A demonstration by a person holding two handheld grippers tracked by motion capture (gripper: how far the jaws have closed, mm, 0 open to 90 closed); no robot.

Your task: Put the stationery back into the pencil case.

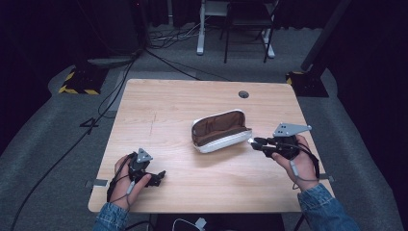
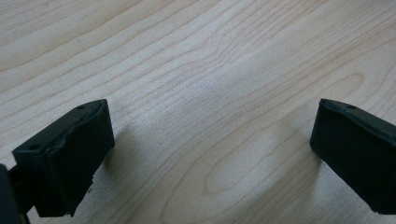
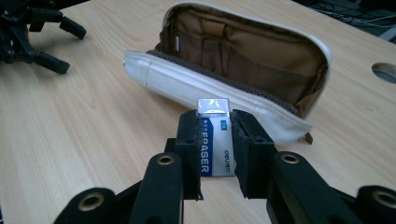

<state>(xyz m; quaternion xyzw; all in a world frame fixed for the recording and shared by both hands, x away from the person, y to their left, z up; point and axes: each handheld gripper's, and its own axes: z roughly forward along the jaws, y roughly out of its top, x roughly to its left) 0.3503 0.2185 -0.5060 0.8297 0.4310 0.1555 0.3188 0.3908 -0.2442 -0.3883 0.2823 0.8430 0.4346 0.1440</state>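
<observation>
Eraser pinched in my right gripper, jaws pressed on its sleeve, held above the pale wood table just short of the open white pencil case. Grey carpet, dark room around. My left gripper sits low over bare wood, jaws spread, holding nothing.

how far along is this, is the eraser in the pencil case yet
Not yet. Done: the white zip pencil case with brown lining lies open on the light wooden table, and the right tongs are shut on the white eraser in its blue and white sleeve. In hand: the eraser is held just short of the case's opening. Left: putting it inside and letting go. The left tongs are open over bare table.
</observation>
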